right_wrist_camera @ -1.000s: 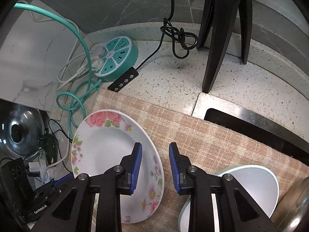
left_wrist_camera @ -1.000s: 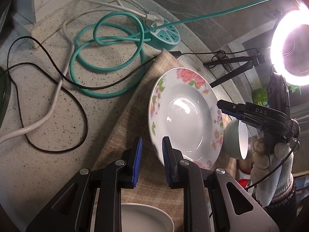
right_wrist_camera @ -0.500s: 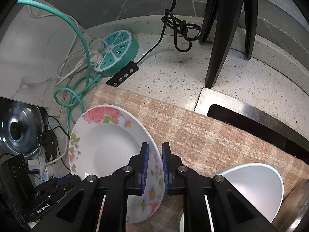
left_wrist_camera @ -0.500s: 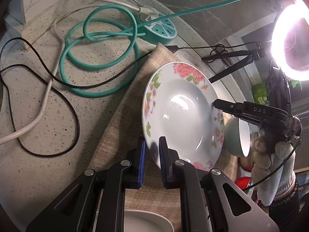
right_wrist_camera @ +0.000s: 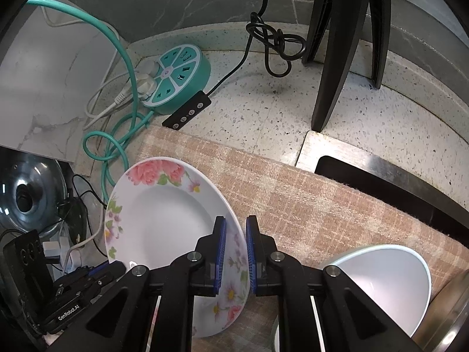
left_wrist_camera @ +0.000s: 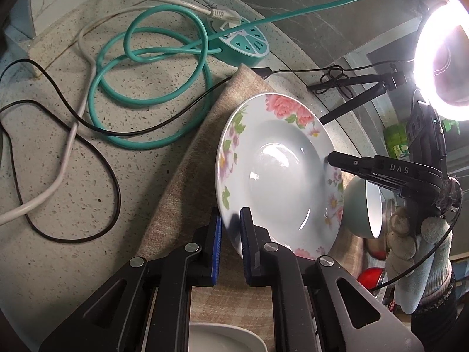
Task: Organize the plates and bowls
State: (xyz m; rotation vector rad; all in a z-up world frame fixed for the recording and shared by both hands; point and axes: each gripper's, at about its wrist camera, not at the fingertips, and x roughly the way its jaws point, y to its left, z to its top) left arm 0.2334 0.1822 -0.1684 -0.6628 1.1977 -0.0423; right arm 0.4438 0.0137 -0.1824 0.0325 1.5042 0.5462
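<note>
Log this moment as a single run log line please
left tongs: shut on floral plate rim | right tongs: shut on opposite rim | plate: tilted above plaid cloth | green bowl: beside plate

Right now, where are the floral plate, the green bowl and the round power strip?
floral plate (left_wrist_camera: 278,176): left wrist view, on its white well.
green bowl (left_wrist_camera: 356,205): left wrist view, on its outer wall.
round power strip (right_wrist_camera: 178,76): right wrist view, on its top face.

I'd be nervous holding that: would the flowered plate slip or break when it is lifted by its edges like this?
Probably stiff: the flowered plate keeps its shape with the left gripper and right gripper each clamping opposite rims. Its glossy glaze reflects the lamp, so it may slide between narrow jaws. It looks ceramic, likely breakable if dropped, though the woven mat beneath might soften a fall.
</note>
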